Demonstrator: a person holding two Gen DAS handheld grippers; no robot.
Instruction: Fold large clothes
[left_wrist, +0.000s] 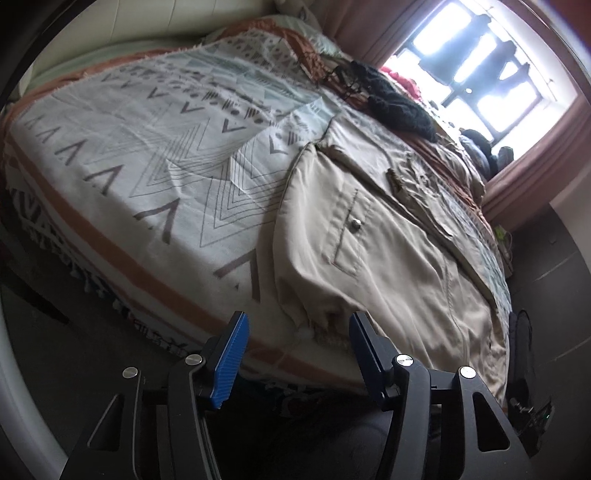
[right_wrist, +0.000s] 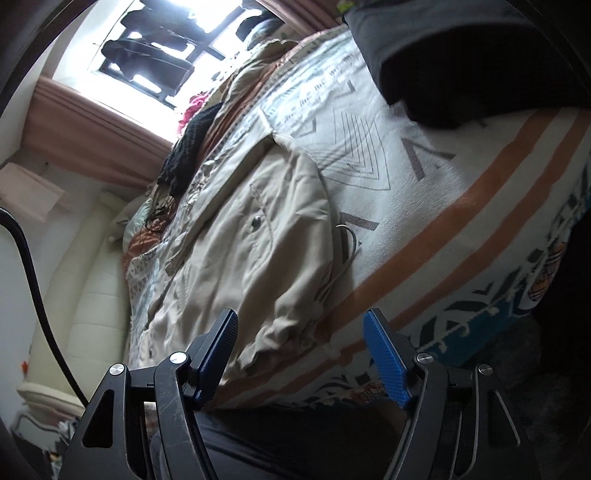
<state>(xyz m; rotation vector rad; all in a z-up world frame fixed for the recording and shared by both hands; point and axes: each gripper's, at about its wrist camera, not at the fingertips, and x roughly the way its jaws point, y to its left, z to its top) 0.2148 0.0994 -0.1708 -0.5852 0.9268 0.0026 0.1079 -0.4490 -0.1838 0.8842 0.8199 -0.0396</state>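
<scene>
A large beige jacket (left_wrist: 388, 236) with a snap-button pocket lies spread on the patterned bedspread (left_wrist: 155, 155), its hem at the bed's near edge. My left gripper (left_wrist: 299, 332) is open and empty, its blue pads just in front of the hem's gathered corner. In the right wrist view the same jacket (right_wrist: 243, 236) lies on the bedspread (right_wrist: 424, 221). My right gripper (right_wrist: 301, 330) is open and empty, with the jacket's lower edge between and just beyond its pads.
A black knitted garment (left_wrist: 399, 107) and other clothes lie at the far end of the bed near the bright window (left_wrist: 476, 66). A dark item (right_wrist: 461, 62) sits on the bed at upper right. A cream headboard (right_wrist: 85, 280) borders the bed. Dark floor (left_wrist: 554, 266) lies beside it.
</scene>
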